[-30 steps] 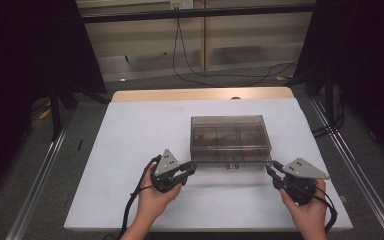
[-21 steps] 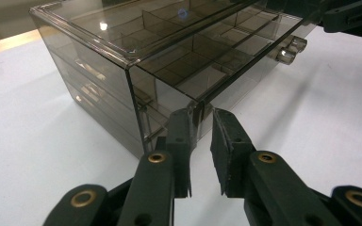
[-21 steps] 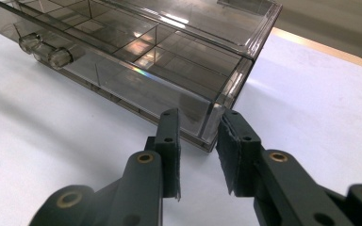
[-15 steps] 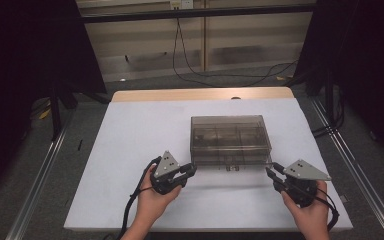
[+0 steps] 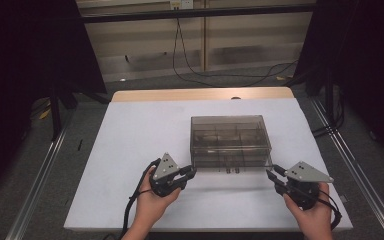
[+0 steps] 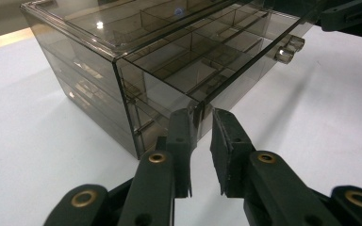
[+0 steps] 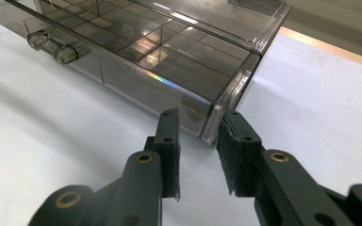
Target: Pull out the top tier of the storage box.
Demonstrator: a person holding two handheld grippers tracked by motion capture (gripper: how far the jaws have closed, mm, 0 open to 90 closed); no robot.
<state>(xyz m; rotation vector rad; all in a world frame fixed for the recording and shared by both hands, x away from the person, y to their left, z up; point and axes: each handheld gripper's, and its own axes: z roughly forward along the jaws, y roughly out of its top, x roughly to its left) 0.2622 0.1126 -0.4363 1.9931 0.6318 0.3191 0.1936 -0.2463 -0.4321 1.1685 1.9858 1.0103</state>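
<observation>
**Inspector:** Item under examination?

**Assistant:** A smoky clear drawer box [image 5: 230, 142]. It stands on the white desk [image 5: 130, 150], a little right of the middle, with its front towards the near edge. It is well clear of both side edges.

**Inspector:** Condition of the box?

**Assistant:** One drawer [image 6: 226, 61] is drawn partway out of the front. Its inside is divided into compartments. Two clear knobs [image 6: 290, 47] sit on its front panel, and I cannot tell whether the compartments hold anything.

**Inspector:** Left side?

**Assistant:** The left gripper [image 5: 192, 172] is held in the left hand [image 5: 152, 202] at the box's front left corner, low over the desk. In the left gripper view, the left gripper [image 6: 200, 136] has its jaws a narrow way apart. The end of the drawer's thin front panel stands between them. One pad [image 6: 181, 136] lies just beside the panel edge, and a gap shows on the other side. It is not pinching.

**Inspector:** Right side?

**Assistant:** The right gripper [image 5: 271, 172], in the right hand [image 5: 312, 212], sits at the front right corner. In the right gripper view, the right gripper [image 7: 200, 136] is slightly spread, with the drawer's front corner [image 7: 219, 117] between the jaws. White desk shows between one pad [image 7: 169, 141] and the drawer wall. The other pad is just beside the corner. I see no clamp there.

**Inspector:** Surroundings?

**Assistant:** A wooden strip [image 5: 200, 94] runs along the far edge. A black cable [image 5: 205, 75] lies on the floor beyond it.
</observation>
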